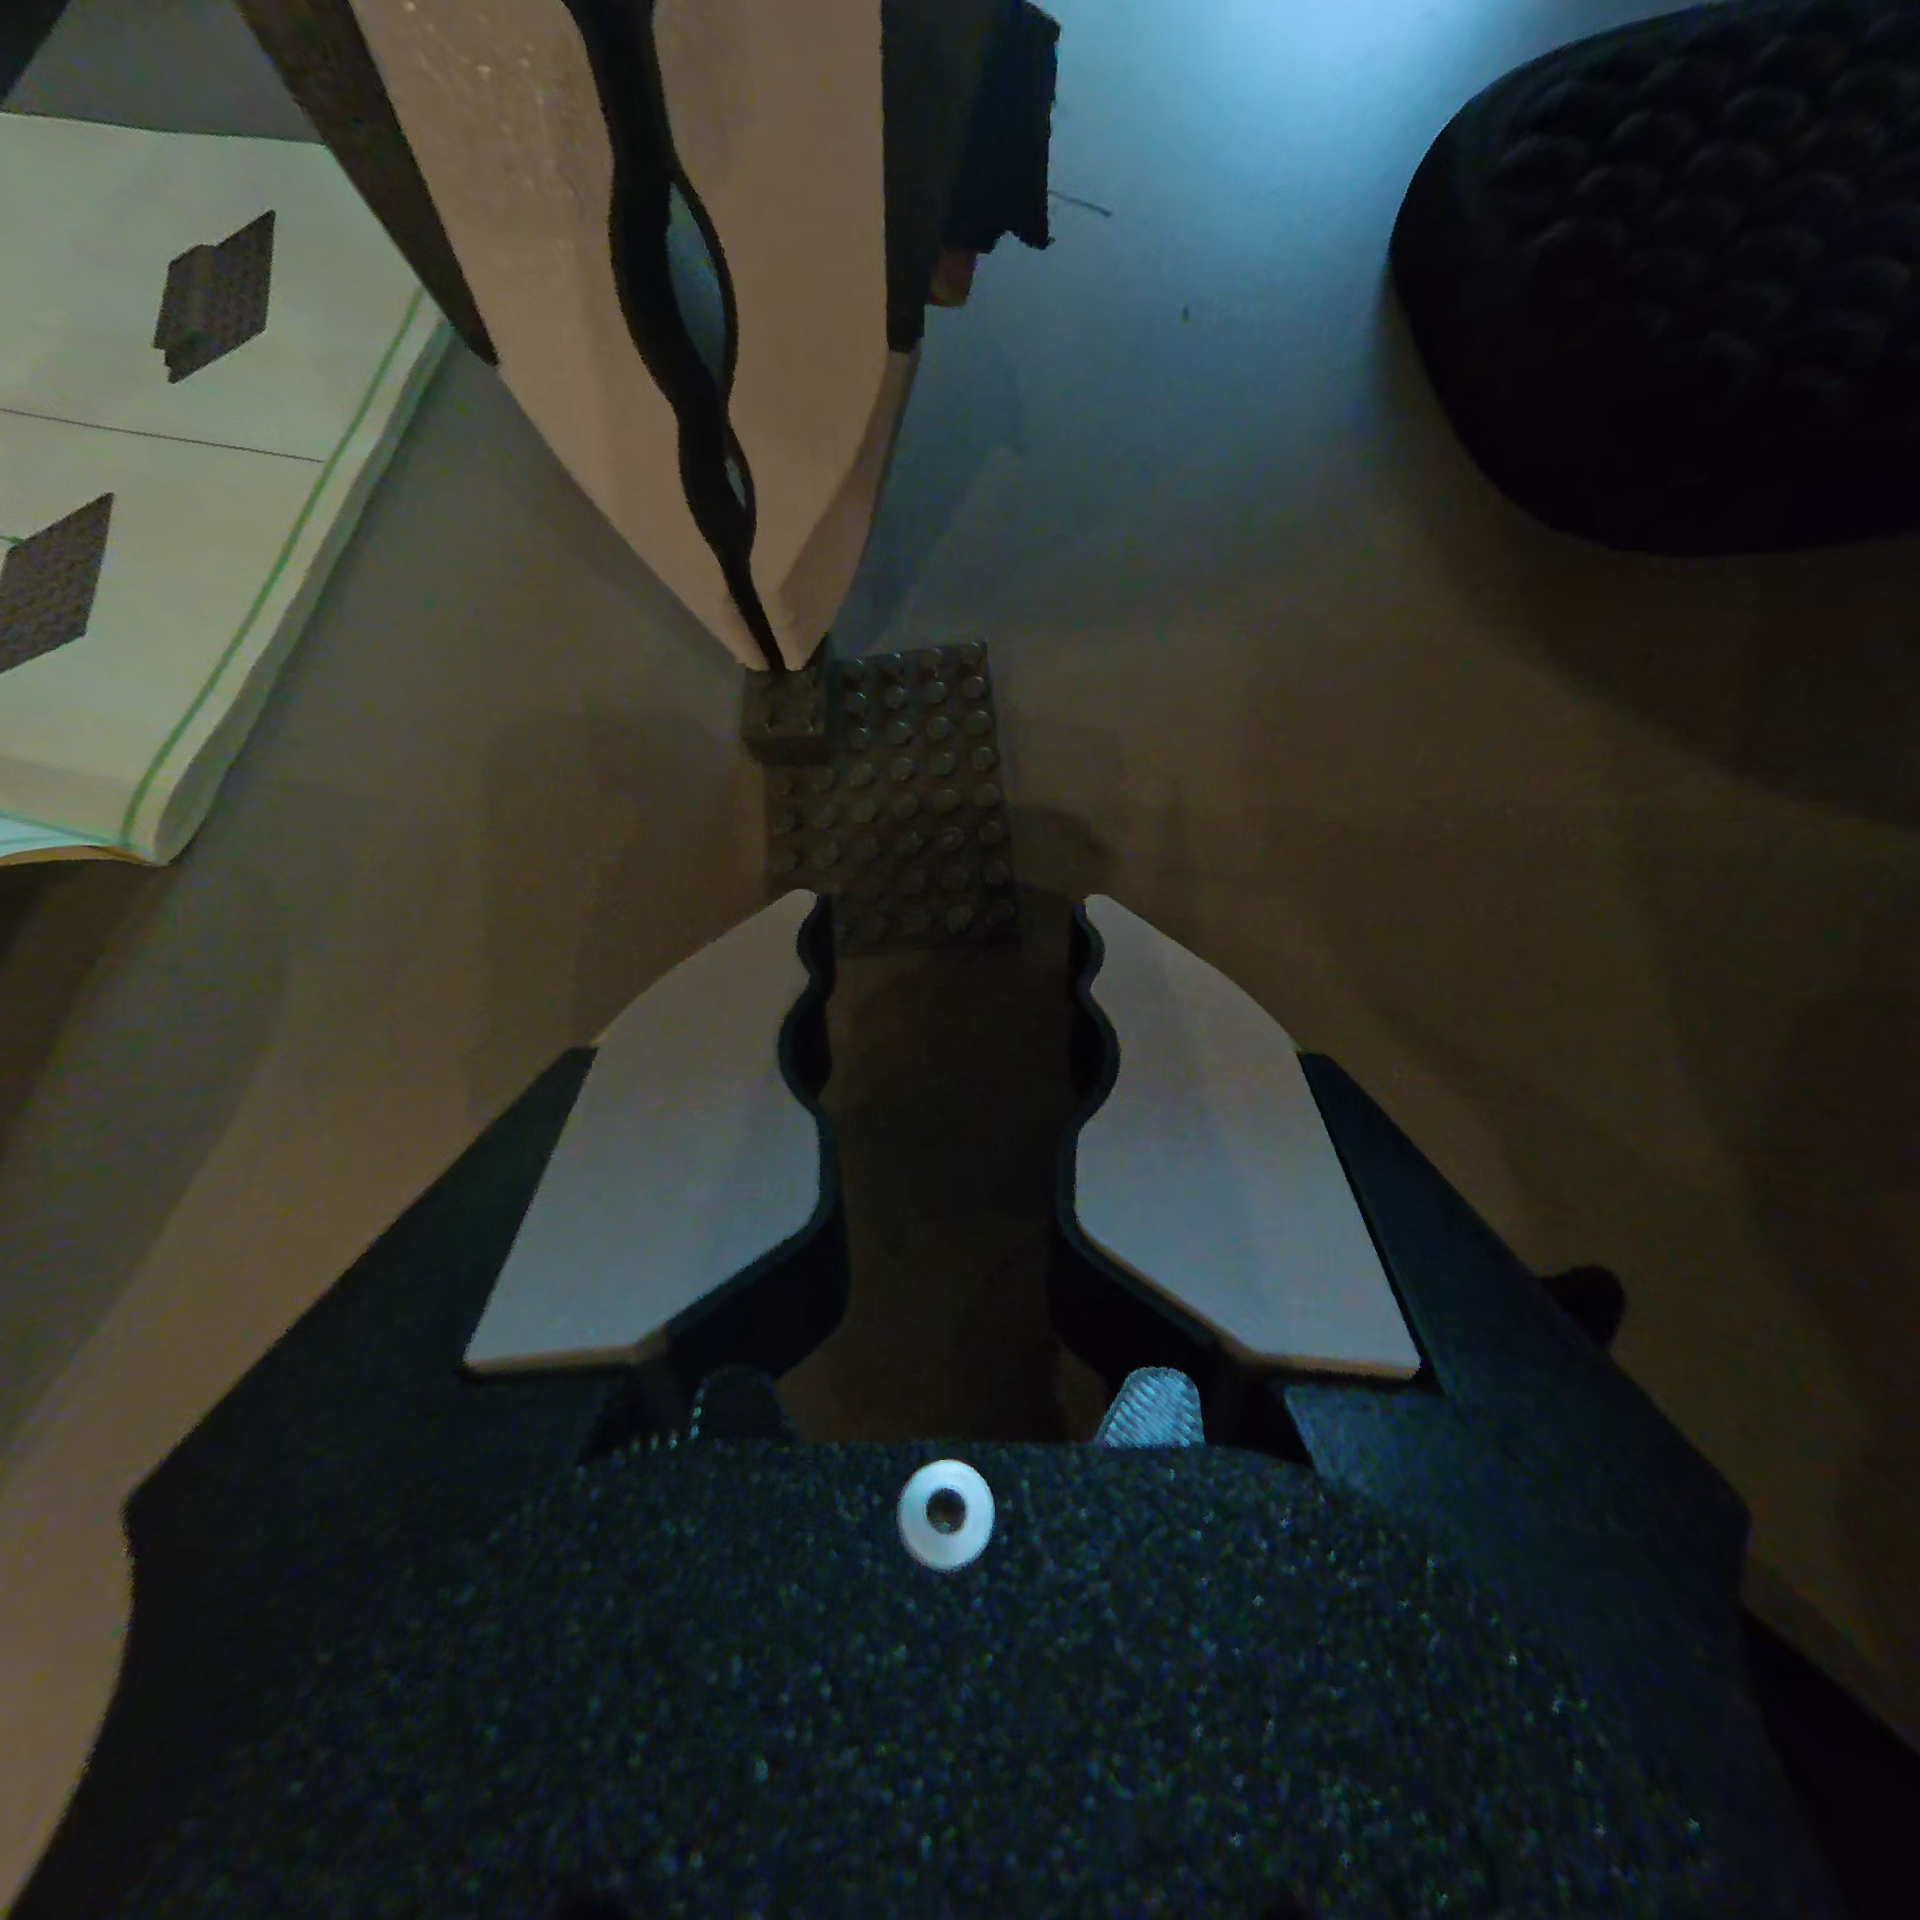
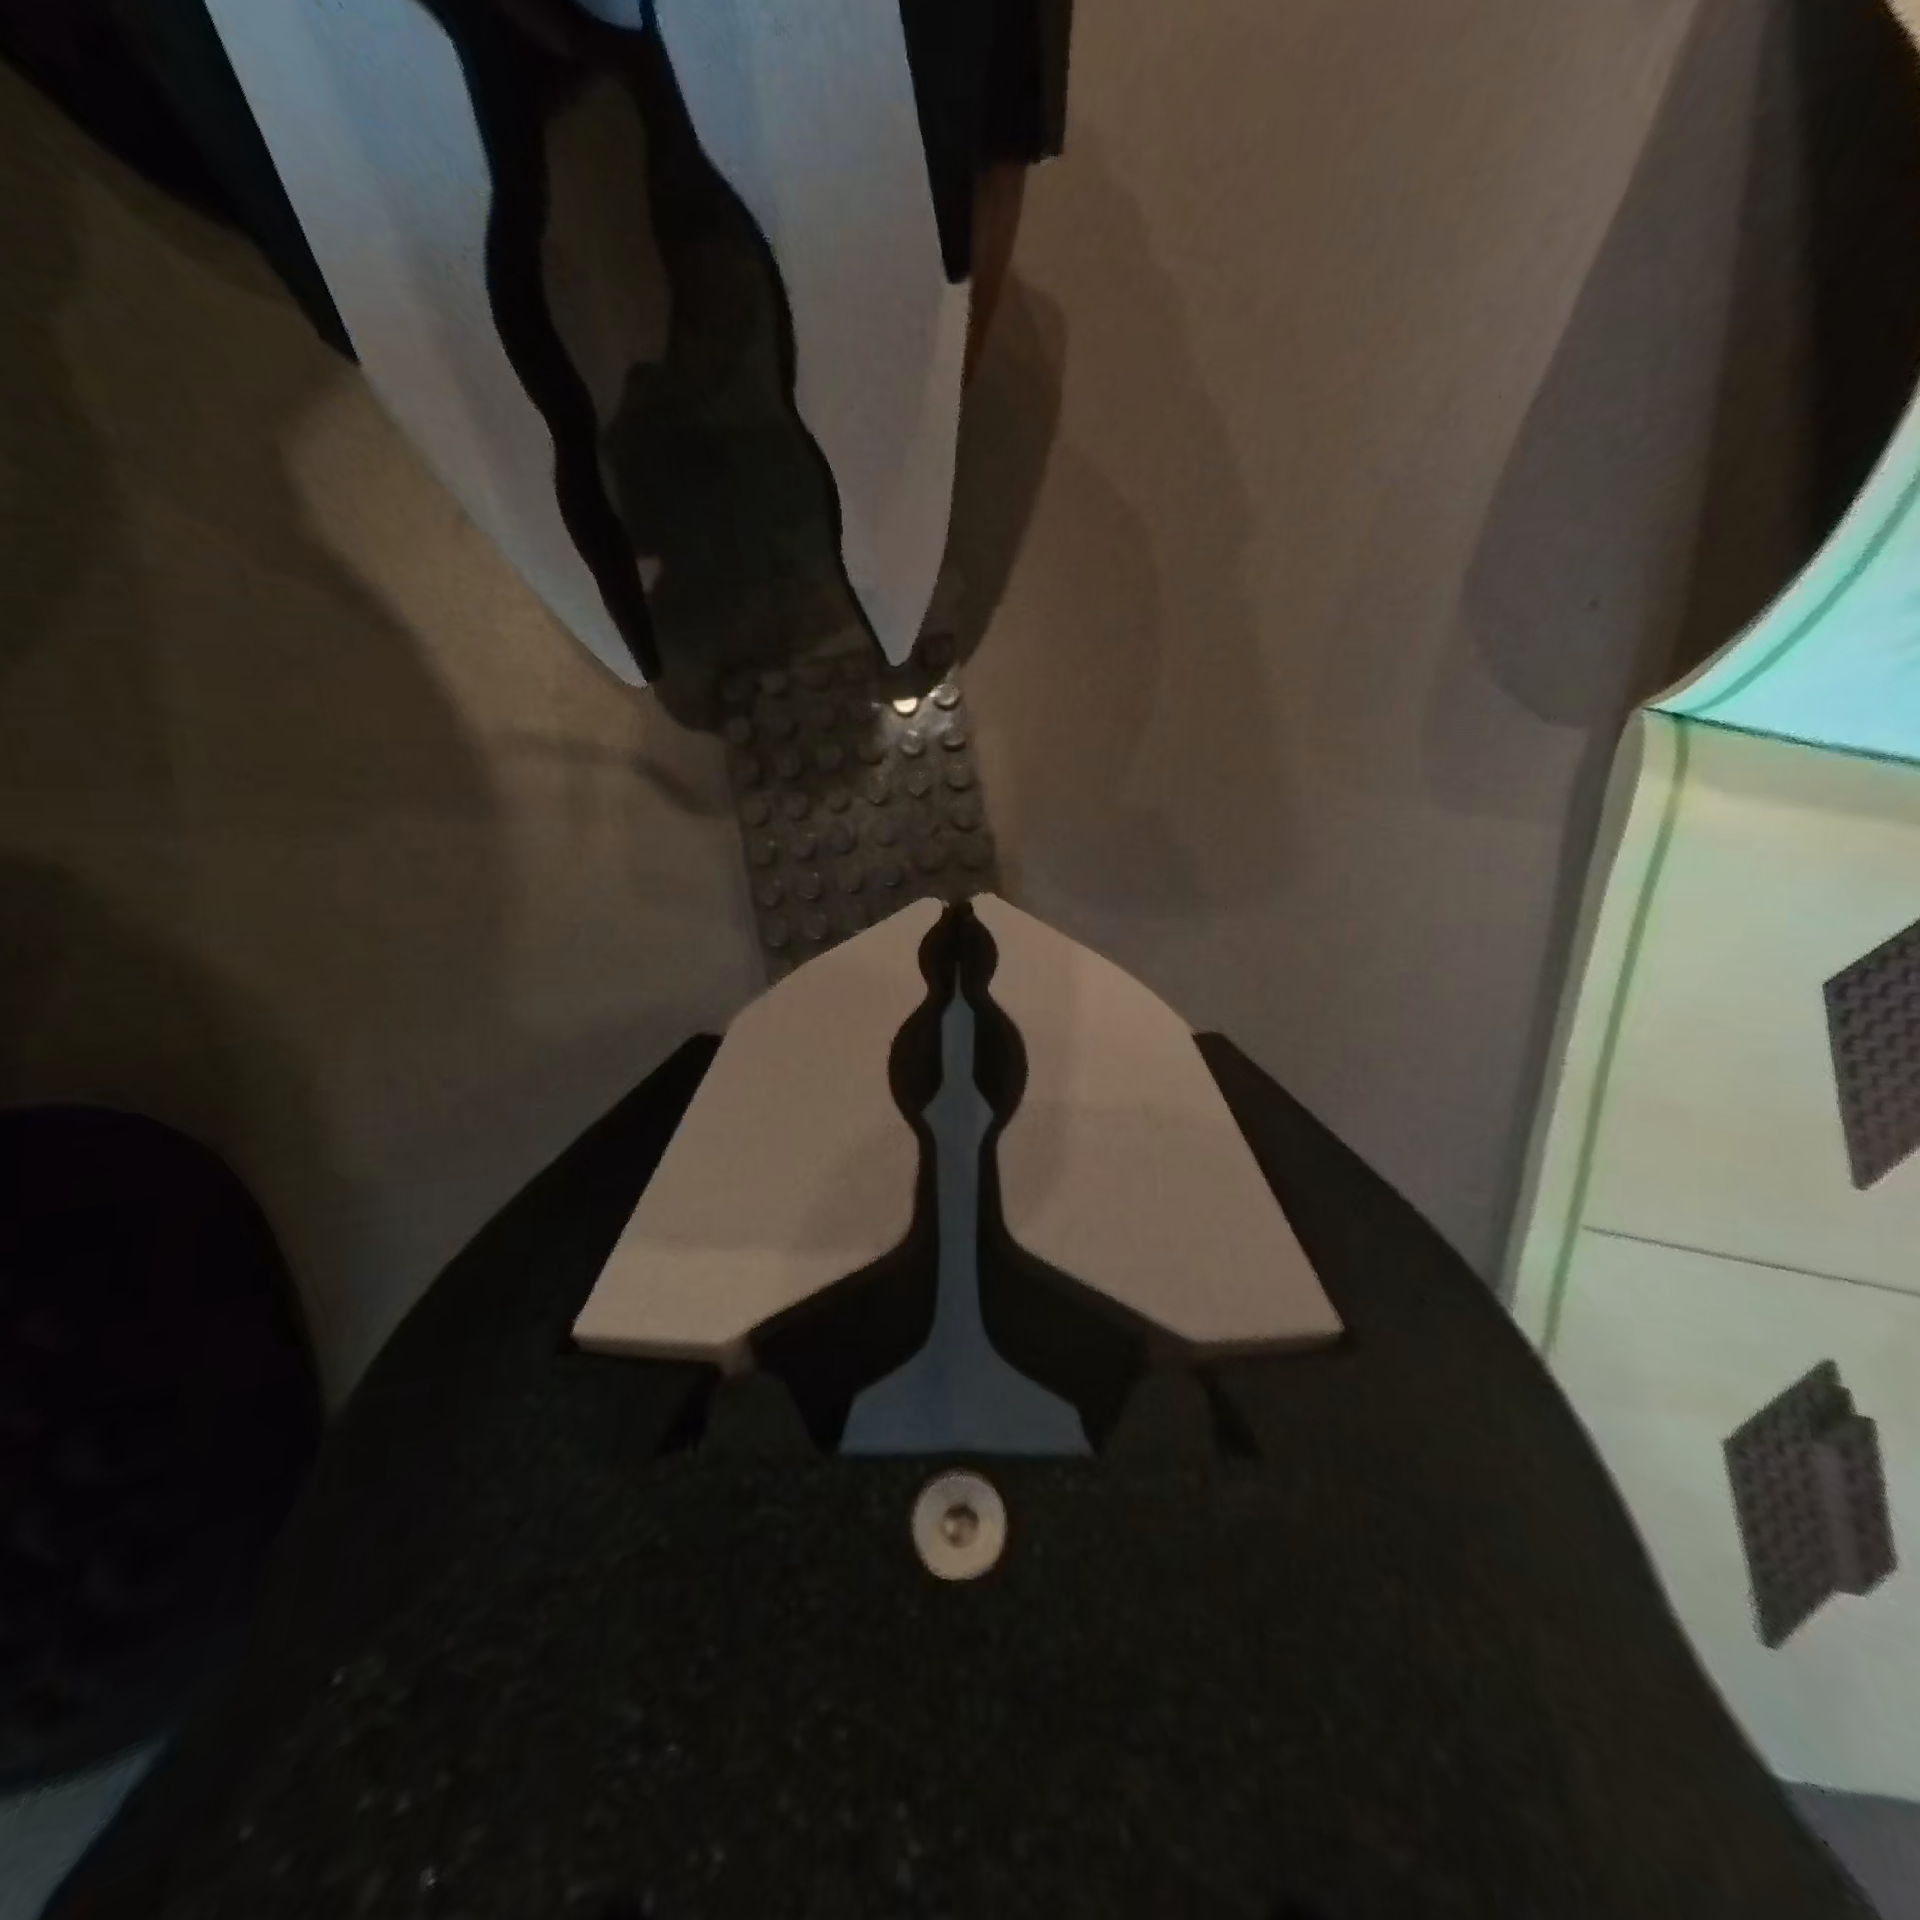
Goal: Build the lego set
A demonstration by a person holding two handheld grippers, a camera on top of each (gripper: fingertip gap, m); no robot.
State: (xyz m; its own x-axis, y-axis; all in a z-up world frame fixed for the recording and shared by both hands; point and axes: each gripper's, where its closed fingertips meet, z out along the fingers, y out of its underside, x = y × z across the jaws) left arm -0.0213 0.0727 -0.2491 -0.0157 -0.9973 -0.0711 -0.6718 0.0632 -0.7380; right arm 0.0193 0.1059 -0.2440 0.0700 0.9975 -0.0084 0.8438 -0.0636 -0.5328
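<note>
Left wrist view: right hand-held gripper [image 1: 774, 660] pinches small brick [image 1: 787, 717] on studded plate [image 1: 904, 800]; left hand-held gripper [image 1: 945, 904] spread.

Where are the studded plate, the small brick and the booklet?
studded plate [image 1: 904, 800], left wrist view, middle of its studded top
small brick [image 1: 787, 717], left wrist view, its top face, at the plate's far left corner
booklet [image 1: 187, 468], left wrist view, open page

A dark grey studded lego plate [image 1: 899, 795] is lying flat on the table, a small dark brick [image 1: 787, 717] with a square hole in its face sitting at one far corner.
</note>
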